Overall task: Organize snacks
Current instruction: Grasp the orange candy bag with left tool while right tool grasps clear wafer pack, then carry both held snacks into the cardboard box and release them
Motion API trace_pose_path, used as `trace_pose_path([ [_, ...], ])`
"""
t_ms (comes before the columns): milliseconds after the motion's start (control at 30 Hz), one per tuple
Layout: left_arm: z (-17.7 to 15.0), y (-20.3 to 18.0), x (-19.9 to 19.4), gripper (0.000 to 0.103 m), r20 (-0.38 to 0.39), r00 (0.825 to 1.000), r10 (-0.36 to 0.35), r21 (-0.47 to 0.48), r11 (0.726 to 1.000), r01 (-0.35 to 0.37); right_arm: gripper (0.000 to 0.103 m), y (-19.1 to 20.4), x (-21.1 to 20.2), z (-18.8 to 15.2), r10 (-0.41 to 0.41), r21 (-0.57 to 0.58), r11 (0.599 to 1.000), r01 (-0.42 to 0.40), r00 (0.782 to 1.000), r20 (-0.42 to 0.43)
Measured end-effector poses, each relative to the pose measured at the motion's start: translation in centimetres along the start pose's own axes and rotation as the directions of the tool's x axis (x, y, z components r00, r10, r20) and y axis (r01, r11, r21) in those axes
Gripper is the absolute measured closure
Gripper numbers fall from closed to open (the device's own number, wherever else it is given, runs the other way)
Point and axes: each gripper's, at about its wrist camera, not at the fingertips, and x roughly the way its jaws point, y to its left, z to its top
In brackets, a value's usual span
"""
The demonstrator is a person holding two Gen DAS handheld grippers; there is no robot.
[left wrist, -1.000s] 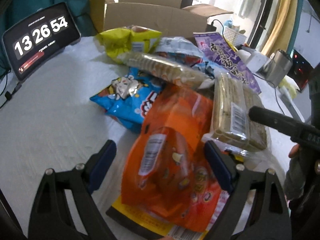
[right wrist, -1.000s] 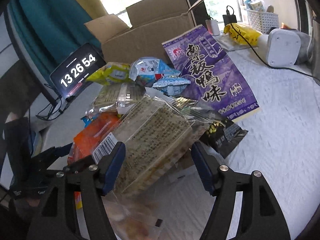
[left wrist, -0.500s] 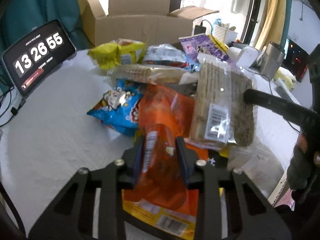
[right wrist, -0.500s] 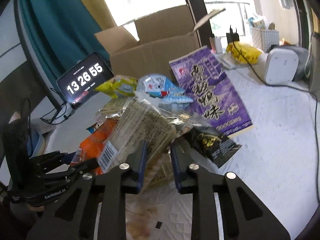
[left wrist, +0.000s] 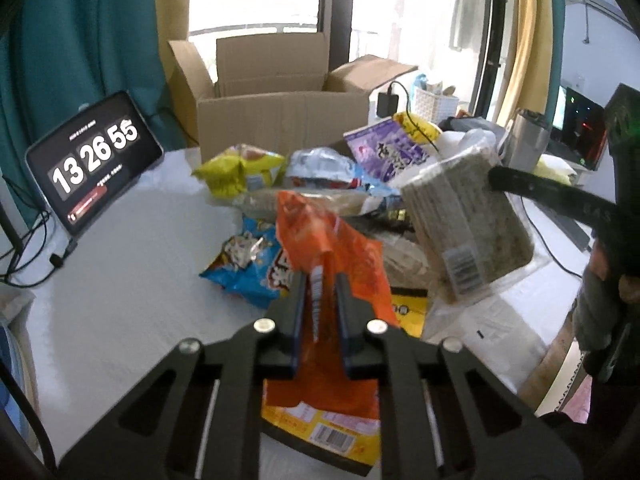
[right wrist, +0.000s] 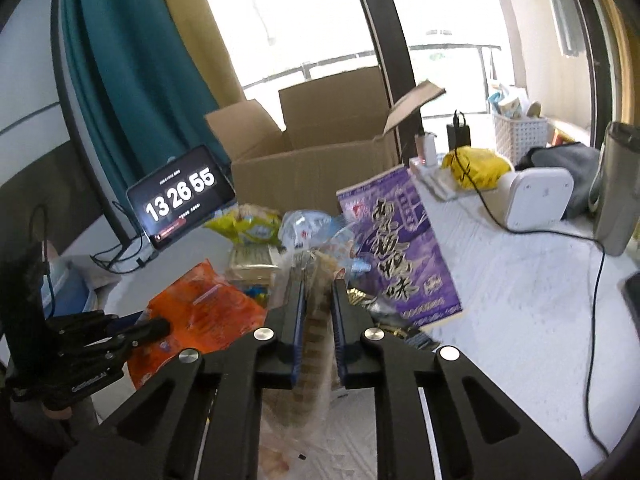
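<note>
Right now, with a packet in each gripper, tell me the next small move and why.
Probably carry both packets toward the open cardboard box behind the pile. The left gripper is shut on the orange snack bag, and the right gripper's jaws are closing on the clear cracker pack; both hang clear of the table.

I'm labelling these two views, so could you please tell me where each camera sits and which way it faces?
Left wrist: on the left gripper, facing the cardboard box; jaws pinch the orange bag; a hand shows at right.
Right wrist: on the right gripper, facing the box; jaws closing on the clear cracker pack.
Both show the clock tablet.
</note>
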Motion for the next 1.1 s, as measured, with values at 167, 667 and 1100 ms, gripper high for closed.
trace_pose_path([
  [167,1.1,-0.2,-0.5,0.089,0.018,1.000,0.006,0.004,1.000,-0.006,0.091,-0.1,-0.5,0.7,-0.002,-0.004,1.000,0.002,1.000,0.022],
  [667,6.4,1.1,-5.1,0.089,0.177,0.983,0.050,0.021,0.998,-0.054,0.091,0.4,-2.0,4.8,0.014,-0.052,0.999,-0.009,0.994,0.106],
  [1100,12.1,3.2,-5.8,0.089,0.287,0.953,0.097,0.007,0.995,-0.104,0.091,0.8,-0.9,9.1,0.016,-0.099,0.995,-0.001,0.988,0.154],
])
